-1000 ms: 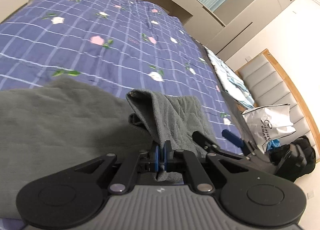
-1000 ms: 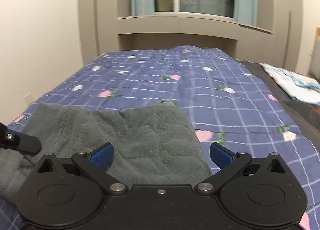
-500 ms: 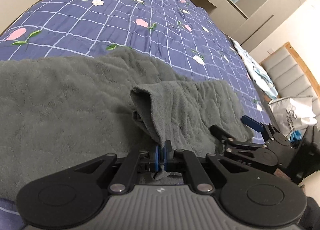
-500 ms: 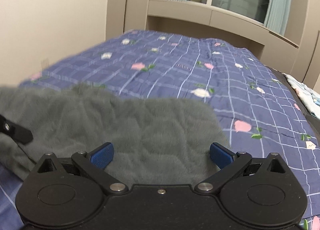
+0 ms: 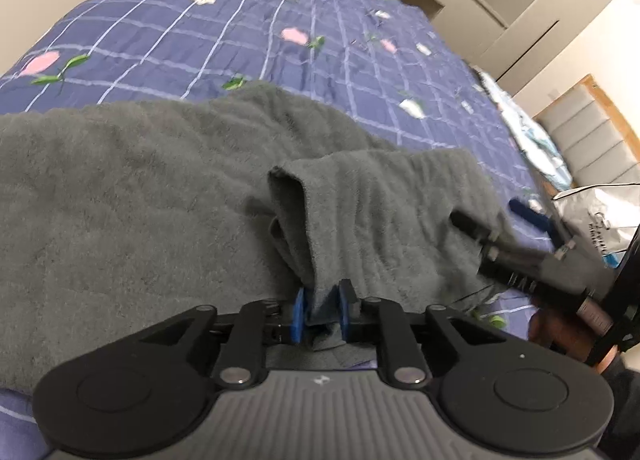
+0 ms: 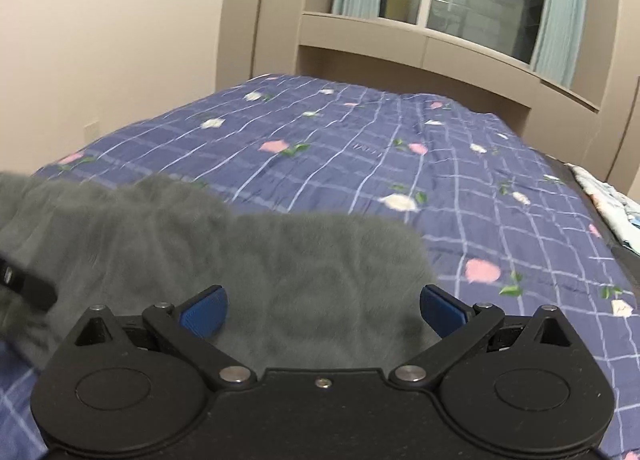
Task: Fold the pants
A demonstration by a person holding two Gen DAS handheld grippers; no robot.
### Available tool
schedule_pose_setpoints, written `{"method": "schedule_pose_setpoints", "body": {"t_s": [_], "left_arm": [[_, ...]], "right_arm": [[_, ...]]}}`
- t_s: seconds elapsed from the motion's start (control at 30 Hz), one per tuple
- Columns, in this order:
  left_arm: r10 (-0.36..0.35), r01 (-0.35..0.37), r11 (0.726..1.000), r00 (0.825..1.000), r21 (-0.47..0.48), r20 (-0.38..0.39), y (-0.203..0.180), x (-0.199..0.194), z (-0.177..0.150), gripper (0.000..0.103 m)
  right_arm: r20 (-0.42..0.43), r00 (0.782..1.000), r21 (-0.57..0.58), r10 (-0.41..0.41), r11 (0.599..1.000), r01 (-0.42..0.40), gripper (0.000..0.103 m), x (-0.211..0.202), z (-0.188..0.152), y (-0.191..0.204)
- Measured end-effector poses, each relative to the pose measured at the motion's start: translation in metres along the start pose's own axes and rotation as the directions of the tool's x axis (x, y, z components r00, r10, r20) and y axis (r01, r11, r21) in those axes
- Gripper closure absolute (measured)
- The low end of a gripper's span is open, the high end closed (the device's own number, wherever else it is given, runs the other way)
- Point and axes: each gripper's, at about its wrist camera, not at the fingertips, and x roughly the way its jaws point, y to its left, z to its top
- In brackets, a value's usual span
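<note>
I am pinching a bunched edge of the grey fleece pants (image 5: 168,195) in my left claw (image 5: 321,314), its blue pads (image 5: 299,314) drawn in close on the cloth so a ridge of fabric is standing up between them. The pants are lying on the near part of the bed (image 5: 256,31), spread wide toward the left over the blue flowered quilt, with a doubled-over flap rising from my left claw and draping to the right. My right claw (image 6: 322,310) is gaping wide, its pads (image 6: 204,310) far apart and gripping nothing, and it is hovering just over the right-hand part of the pants; the left view is showing it low at the right edge of the flap. I cannot tell whether it is touching the fleece. I am judging that I am in the middle of a fold, with one side gathered and the other not yet grasped. The next move is calling for my right claw to close on the flap's free edge, level with my left grip, so both claws can be carrying the cloth across evenly. A white bag (image 5: 600,215) is sitting beyond the bed at the far right.
</note>
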Motion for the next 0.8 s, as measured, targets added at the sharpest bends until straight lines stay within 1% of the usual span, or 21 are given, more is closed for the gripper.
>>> {"method": "schedule_pose_setpoints", "body": {"t_s": [0.07, 0.13, 0.17, 0.2, 0.27, 0.3, 0.37, 0.5, 0.53, 0.57, 0.6, 0.63, 0.67, 0.7, 0.77, 0.8], "left_arm": [[0.014, -0.014, 1.000, 1.000, -0.004, -0.008, 0.000, 0.003, -0.002, 0.084], [0.015, -0.015, 1.000, 1.000, -0.004, -0.003, -0.001, 0.002, -0.003, 0.084], [0.014, -0.014, 1.000, 1.000, -0.005, -0.002, -0.001, 0.001, -0.002, 0.081], [0.016, -0.016, 1.000, 1.000, -0.009, -0.001, 0.000, -0.002, -0.001, 0.078], [0.031, -0.031, 0.999, 0.999, -0.022, 0.013, 0.002, -0.009, 0.001, 0.062], [0.049, -0.048, 0.998, 0.999, -0.033, 0.023, 0.003, -0.013, 0.002, 0.058], [0.081, -0.078, 0.995, 0.996, -0.062, 0.044, 0.007, -0.024, 0.004, 0.039], [0.109, -0.096, 0.988, 0.988, -0.119, 0.110, 0.019, -0.054, 0.002, 0.028], [0.119, -0.103, 0.986, 0.985, -0.133, 0.125, 0.023, -0.063, 0.001, 0.023], [0.131, -0.110, 0.983, 0.981, -0.144, 0.141, 0.028, -0.071, 0.000, 0.020], [0.144, -0.120, 0.981, 0.977, -0.154, 0.158, 0.033, -0.080, -0.002, 0.019], [0.160, -0.132, 0.978, 0.972, -0.164, 0.173, 0.039, -0.089, -0.005, 0.018], [0.176, -0.144, 0.974, 0.967, -0.175, 0.183, 0.046, -0.097, -0.007, 0.017], [0.192, -0.157, 0.970, 0.963, -0.187, 0.191, 0.053, -0.105, -0.010, 0.016], [0.221, -0.177, 0.961, 0.953, -0.213, 0.205, 0.066, -0.119, -0.017, 0.010], [0.236, -0.187, 0.956, 0.948, -0.226, 0.212, 0.074, -0.126, -0.022, 0.008]], "right_arm": [[-0.019, 1.000, 0.006, -0.001, 1.000, 0.001, 0.001, 0.011, 0.002, 0.000], [-0.068, 0.998, -0.003, -0.013, 1.000, 0.013, 0.001, 0.024, -0.002, 0.003], [-0.066, 0.998, -0.008, -0.019, 1.000, 0.018, 0.001, 0.026, -0.004, 0.005], [-0.058, 0.998, -0.007, -0.024, 1.000, 0.024, 0.001, 0.025, -0.004, 0.007], [-0.046, 0.999, 0.012, -0.017, 1.000, 0.017, 0.001, 0.018, -0.001, 0.009], [-0.035, 0.999, 0.019, -0.006, 1.000, 0.007, 0.001, 0.014, 0.000, 0.012], [-0.014, 1.000, 0.008, 0.012, 1.000, -0.012, 0.001, 0.008, 0.003, 0.023], [0.012, 0.997, -0.035, 0.070, 0.997, -0.070, 0.001, 0.001, 0.007, 0.058], [0.014, 0.996, -0.041, 0.083, 0.996, -0.082, 0.001, 0.001, 0.008, 0.066], [0.011, 0.996, -0.046, 0.091, 0.995, -0.090, 0.001, 0.000, 0.008, 0.076], [-0.003, 0.996, -0.055, 0.094, 0.994, -0.094, 0.001, 0.000, 0.006, 0.085], [-0.019, 0.996, -0.069, 0.089, 0.994, -0.090, 0.001, 0.001, 0.003, 0.092], [-0.039, 0.997, -0.093, 0.069, 0.993, -0.072, 0.001, 0.002, -0.002, 0.101], [-0.042, 0.998, -0.113, 0.046, 0.992, -0.051, 0.001, 0.003, -0.010, 0.108], [0.000, 1.000, -0.099, 0.022, 0.995, -0.022, 0.001, -0.002, -0.022, 0.111], [0.002, 1.000, -0.077, 0.016, 0.997, -0.016, 0.001, -0.004, -0.026, 0.110]]}}
